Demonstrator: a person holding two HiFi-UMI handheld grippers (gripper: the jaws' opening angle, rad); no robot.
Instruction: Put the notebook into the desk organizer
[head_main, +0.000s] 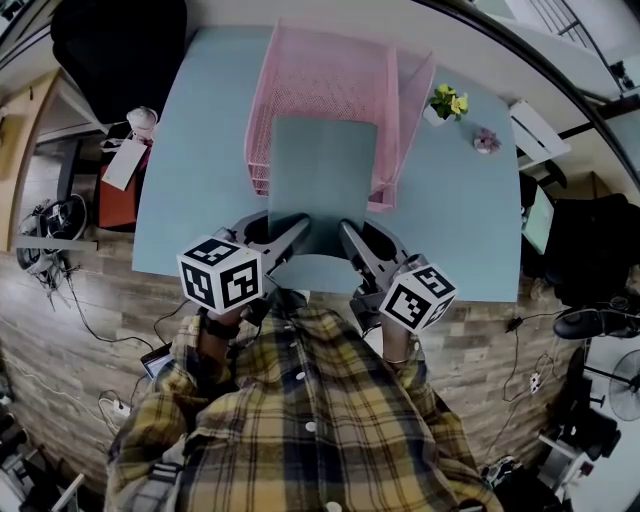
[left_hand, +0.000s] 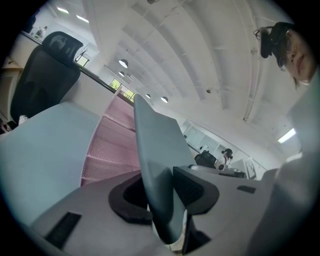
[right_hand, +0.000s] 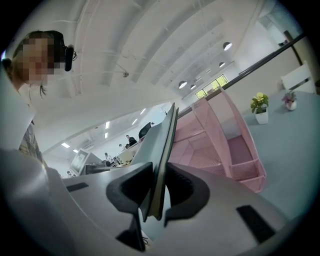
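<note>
Above the table (head_main: 200, 160), just before the desk organizer (head_main: 320, 70), with left tool (head_main: 292, 236) and right tool (head_main: 350, 235) each pinched onto the near edge of the notebook (head_main: 322, 175): hold level, slide straight in over the rim

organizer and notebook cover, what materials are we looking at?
Organizer: seems to be metal wire mesh with a pink matt coat; the fine grid shows in its walls.
Notebook: smooth matt grey-green cover, likely card or thin plastic, I can't tell which; it curves slightly in the left gripper view.
</note>
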